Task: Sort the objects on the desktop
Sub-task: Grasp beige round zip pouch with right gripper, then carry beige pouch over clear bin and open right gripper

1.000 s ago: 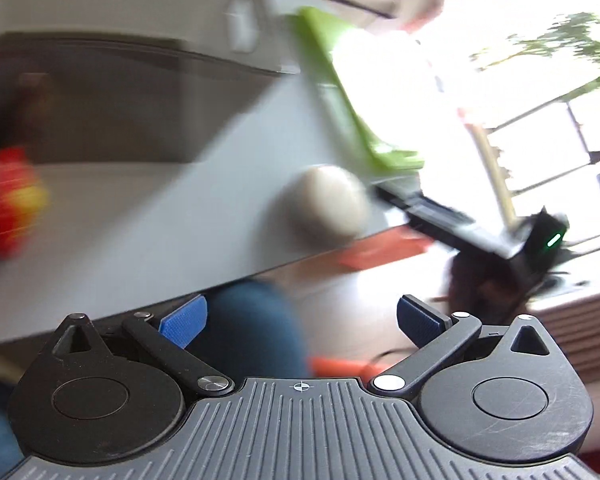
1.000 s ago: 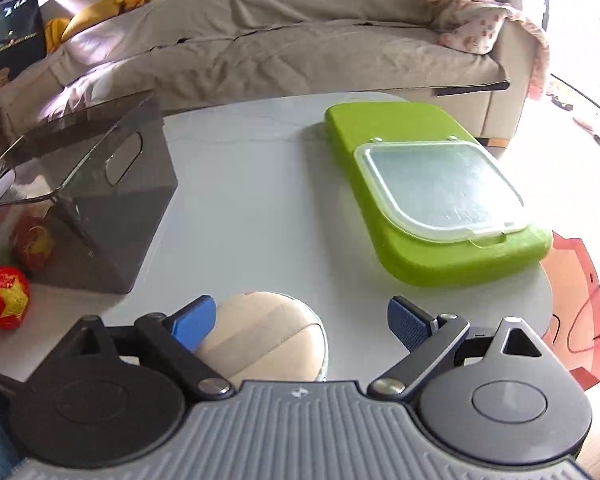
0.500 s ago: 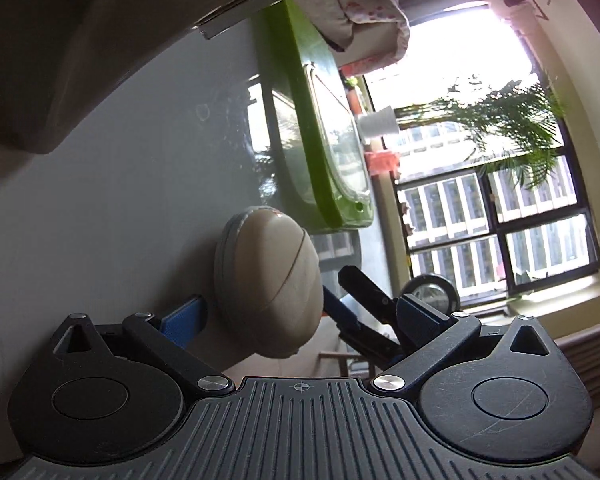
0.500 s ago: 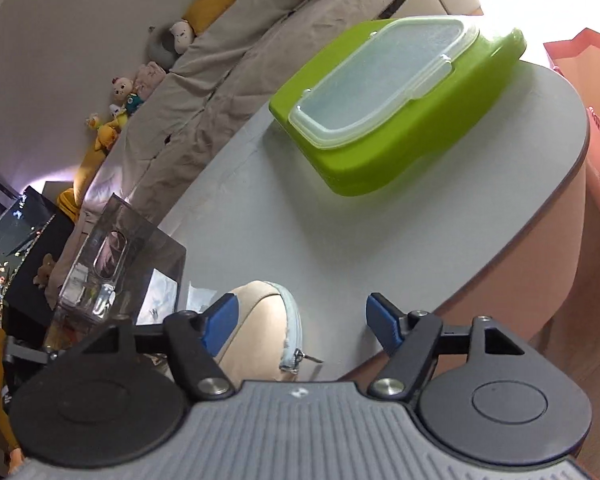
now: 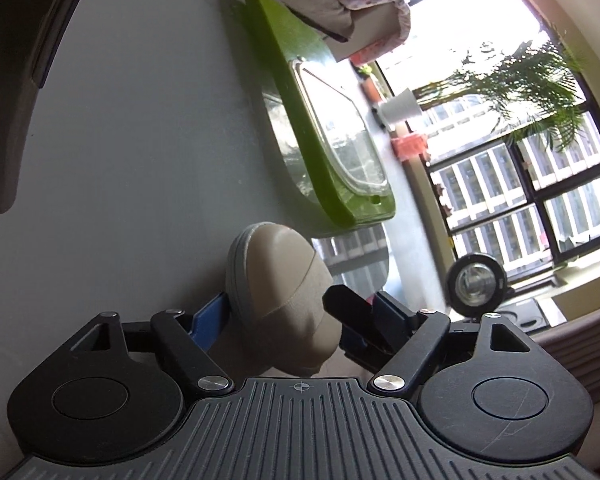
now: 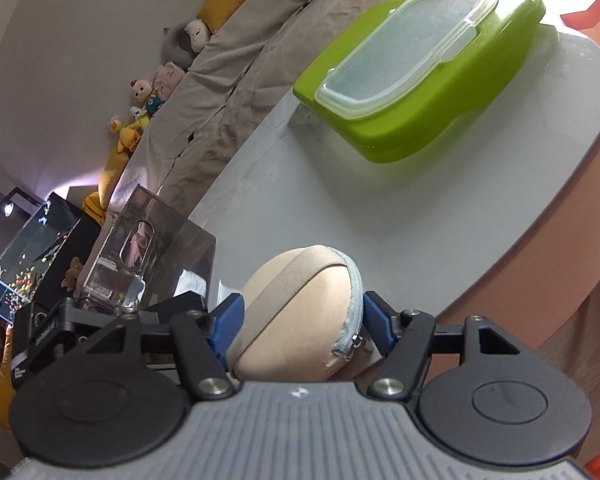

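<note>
**Both claws close in on the round pouch at the table's edge**

The grey table (image 6: 380, 216) carries everything, and the sorting looks barely begun. Farthest ahead of the right claw, near the far rim, lies the green box (image 6: 440, 92) with its clear lid (image 6: 404, 36), flat and well apart from the grip, probably waiting its turn. Ahead and to that claw's left stands the smoky clear bin (image 6: 152, 264), open-topped, a likely destination for small items.

The beige pouch (image 6: 296, 312) sits at the near edge, within reach of both hands, which would explain a two-handed pickup of something soft and rounded.

The right claw (image 6: 302, 324) has just been closing around it: its blue pads (image 6: 230, 320) sit against the pouch's two sides, one at the zipper seam, so it seems pinched at roughly half spread.

From the other side, the left claw (image 5: 302, 320) has just been narrowing too. One pad (image 5: 210, 320) touches the pouch (image 5: 284, 292); the other is hidden behind the right claw's finger, so a firm grip there cannot be confirmed.
</note>
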The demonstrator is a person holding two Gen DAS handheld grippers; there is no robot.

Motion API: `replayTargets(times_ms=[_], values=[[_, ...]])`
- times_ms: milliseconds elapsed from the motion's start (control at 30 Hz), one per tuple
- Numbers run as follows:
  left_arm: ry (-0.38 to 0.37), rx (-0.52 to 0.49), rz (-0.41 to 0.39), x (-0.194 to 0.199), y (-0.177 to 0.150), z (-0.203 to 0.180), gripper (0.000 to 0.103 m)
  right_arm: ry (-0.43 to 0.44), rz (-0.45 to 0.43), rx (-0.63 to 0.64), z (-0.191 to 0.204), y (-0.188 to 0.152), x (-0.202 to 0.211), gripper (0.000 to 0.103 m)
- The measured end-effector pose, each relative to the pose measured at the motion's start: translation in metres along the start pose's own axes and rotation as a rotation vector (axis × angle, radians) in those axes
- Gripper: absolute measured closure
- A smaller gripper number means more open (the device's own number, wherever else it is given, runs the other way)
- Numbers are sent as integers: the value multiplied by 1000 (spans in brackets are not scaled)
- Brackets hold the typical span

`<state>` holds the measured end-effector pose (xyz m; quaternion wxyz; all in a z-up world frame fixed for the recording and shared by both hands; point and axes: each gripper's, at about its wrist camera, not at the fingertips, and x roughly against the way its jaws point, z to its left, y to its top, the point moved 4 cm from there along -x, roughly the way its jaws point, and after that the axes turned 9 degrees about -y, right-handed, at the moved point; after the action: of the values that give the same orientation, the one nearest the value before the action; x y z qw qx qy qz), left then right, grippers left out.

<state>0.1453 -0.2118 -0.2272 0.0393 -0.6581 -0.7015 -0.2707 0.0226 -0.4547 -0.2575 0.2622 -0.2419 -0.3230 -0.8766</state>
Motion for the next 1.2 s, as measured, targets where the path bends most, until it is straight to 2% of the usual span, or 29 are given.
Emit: replayTargets(times_ms=[133, 200, 300, 400, 467, 567, 667, 767, 833, 967, 1067, 1133, 1200], values=[[-22, -1, -7, 6, 1, -10, 20, 36, -29, -101, -9, -8, 4, 31], [-24, 8, -4, 4, 2, -11, 20, 52, -42, -175, -17, -12, 7, 36], [-41, 39, 2, 0, 3, -6, 17, 73, -38, -327, -32, -18, 10, 46], [-53, 81, 29, -7, 3, 2, 15, 120, -27, -490, -48, -28, 11, 46], [-42, 96, 44, -11, 1, 7, 14, 140, -22, -573, -58, -36, 9, 41], [-29, 110, 64, -20, -3, 13, 11, 111, -26, -607, -68, -48, 0, 26], [-18, 114, 76, -25, -5, 17, 10, 147, -48, -603, -68, -52, -8, 25], [-17, 110, 73, -22, -6, 17, 10, 205, -82, -580, -63, -51, -7, 54], [-17, 101, 71, -20, -7, 15, 10, 174, -94, -539, -57, -47, 2, 60], [-30, 8, 56, -5, -9, -17, 10, 132, -102, -427, -27, -33, 27, 62], [-38, -104, 15, 27, -1, -57, 10, 143, -126, -303, 14, -11, 55, 62], [7, -201, -18, 56, 10, -83, 10, 174, -126, -215, 48, 6, 67, 62], [84, -305, -58, 90, 22, -105, 10, 200, -113, -123, 88, 28, 70, 62]])
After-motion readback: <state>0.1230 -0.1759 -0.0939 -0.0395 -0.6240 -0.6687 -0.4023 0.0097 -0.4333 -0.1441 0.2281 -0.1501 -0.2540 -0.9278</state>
